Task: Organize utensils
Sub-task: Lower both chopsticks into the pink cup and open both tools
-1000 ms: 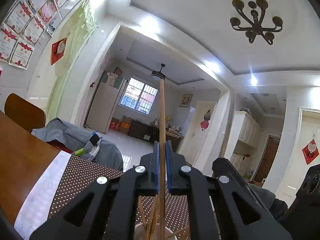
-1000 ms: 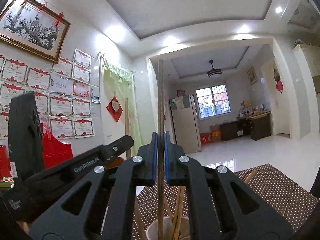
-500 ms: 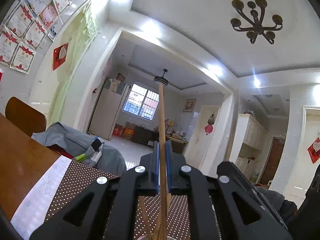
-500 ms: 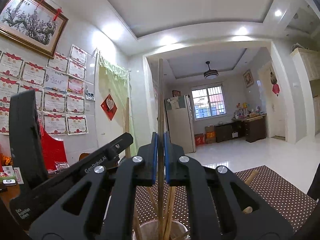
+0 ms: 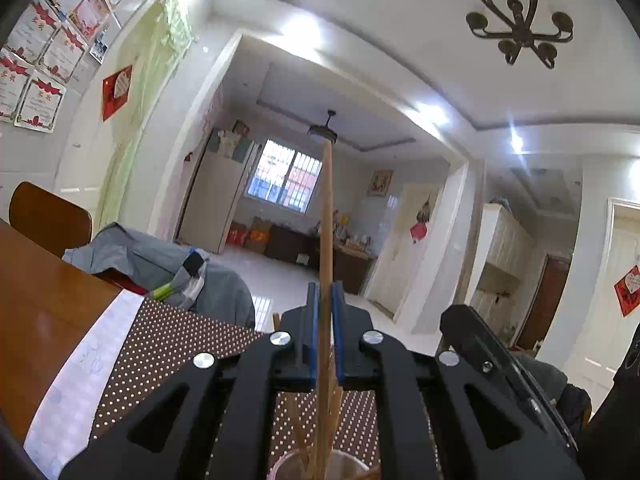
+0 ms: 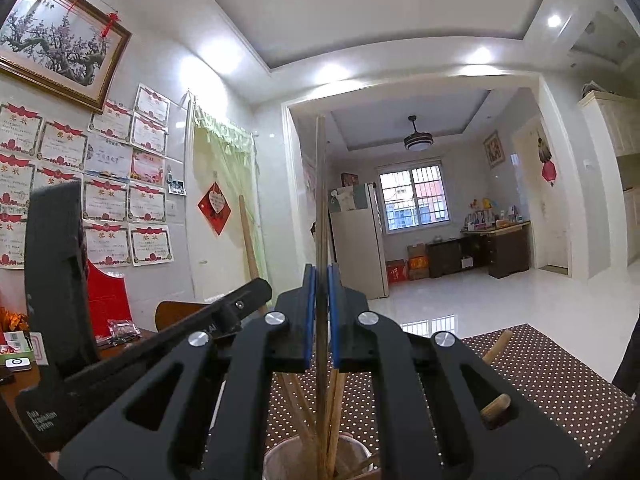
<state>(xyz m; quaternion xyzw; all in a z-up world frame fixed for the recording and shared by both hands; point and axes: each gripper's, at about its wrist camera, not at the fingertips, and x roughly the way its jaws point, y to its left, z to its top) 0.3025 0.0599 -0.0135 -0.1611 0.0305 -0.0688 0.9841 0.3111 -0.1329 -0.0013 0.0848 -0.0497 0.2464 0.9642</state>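
Note:
My left gripper (image 5: 325, 300) is shut on a wooden chopstick (image 5: 326, 216) that stands upright, its lower end down in a pale cup (image 5: 348, 462) holding several chopsticks. My right gripper (image 6: 320, 280) is shut on another upright chopstick (image 6: 321, 184), its lower end in the same cup (image 6: 352, 450). The left gripper's body (image 6: 168, 340) shows at the left of the right wrist view, close beside. Loose wooden sticks (image 6: 495, 404) lie on the dotted mat (image 6: 540, 364) at right.
The brown dotted mat (image 5: 172, 340) covers a wooden table (image 5: 36, 292). A brown chair back (image 5: 48, 216) and a grey garment (image 5: 160, 260) stand beyond the table. Small items (image 6: 120, 330) lie on the table at left.
Both grippers have sunk a little with their chopsticks toward the cup; the cup and its sticks show more in the right wrist view. Both stay shut.

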